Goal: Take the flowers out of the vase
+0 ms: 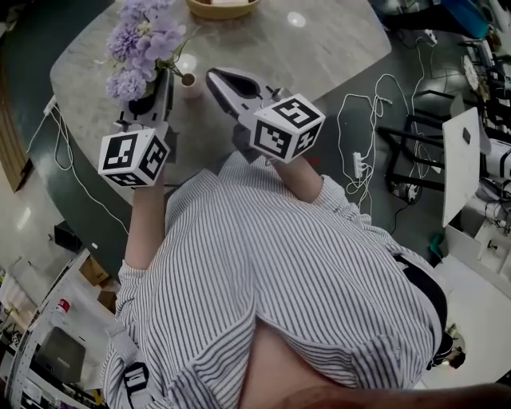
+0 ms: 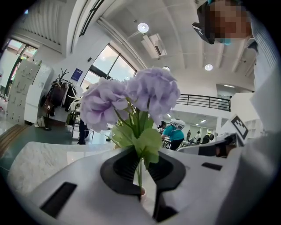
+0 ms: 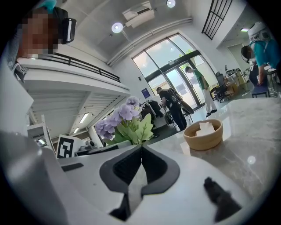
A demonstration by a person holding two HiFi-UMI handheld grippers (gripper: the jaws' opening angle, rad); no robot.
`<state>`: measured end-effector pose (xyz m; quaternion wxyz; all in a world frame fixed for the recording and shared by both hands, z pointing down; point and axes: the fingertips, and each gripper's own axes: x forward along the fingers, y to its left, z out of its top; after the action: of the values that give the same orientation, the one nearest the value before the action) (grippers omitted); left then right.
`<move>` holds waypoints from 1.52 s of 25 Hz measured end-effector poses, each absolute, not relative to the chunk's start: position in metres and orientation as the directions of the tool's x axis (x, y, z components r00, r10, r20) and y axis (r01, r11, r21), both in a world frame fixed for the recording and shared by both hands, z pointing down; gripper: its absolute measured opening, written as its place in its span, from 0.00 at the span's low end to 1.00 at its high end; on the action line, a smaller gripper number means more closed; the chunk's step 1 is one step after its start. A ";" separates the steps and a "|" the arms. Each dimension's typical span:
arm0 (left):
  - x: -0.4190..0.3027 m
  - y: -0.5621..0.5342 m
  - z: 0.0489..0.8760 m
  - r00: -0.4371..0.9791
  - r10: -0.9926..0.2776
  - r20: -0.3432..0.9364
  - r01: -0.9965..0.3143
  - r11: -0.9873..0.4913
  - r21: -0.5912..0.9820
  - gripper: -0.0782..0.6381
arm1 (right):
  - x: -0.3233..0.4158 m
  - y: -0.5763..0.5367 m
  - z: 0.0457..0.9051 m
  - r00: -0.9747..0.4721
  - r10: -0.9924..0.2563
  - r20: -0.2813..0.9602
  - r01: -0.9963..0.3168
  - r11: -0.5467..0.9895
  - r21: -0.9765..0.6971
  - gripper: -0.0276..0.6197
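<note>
Purple flowers with green leaves stand up out of my left gripper, which is shut on their thin green stem. In the left gripper view the blooms rise just above the pads. A small pale vase stands on the marble table, just right of the left gripper, with its mouth showing. My right gripper lies close to the right of the vase, its jaws shut with nothing between them. From the right gripper view the flowers show off to the left.
A tan bowl holding something white sits at the table's far edge, and shows as a bowl ahead in the right gripper view. White cables lie on the dark floor to the right. People stand in the hall beyond.
</note>
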<state>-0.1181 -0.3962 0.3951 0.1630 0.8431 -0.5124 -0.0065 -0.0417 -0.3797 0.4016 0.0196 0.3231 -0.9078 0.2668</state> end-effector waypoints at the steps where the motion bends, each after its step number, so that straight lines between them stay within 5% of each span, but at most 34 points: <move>1: -0.118 -0.396 0.393 0.474 -0.867 0.152 -0.863 -0.422 0.279 0.17 | -0.041 -0.380 0.400 -0.792 -0.575 0.204 -0.595 0.652 -0.470 0.07; 38: -0.141 -0.380 0.306 0.395 -0.907 -0.147 -0.878 -0.420 0.229 0.17 | -0.035 -0.393 0.367 -0.796 -0.591 0.128 -0.583 0.693 -0.425 0.07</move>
<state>-0.1410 -0.3803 0.3064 0.0574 0.8332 -0.5357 -0.1249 -0.0349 -0.3934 0.3665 -0.0096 0.3191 -0.9200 0.2275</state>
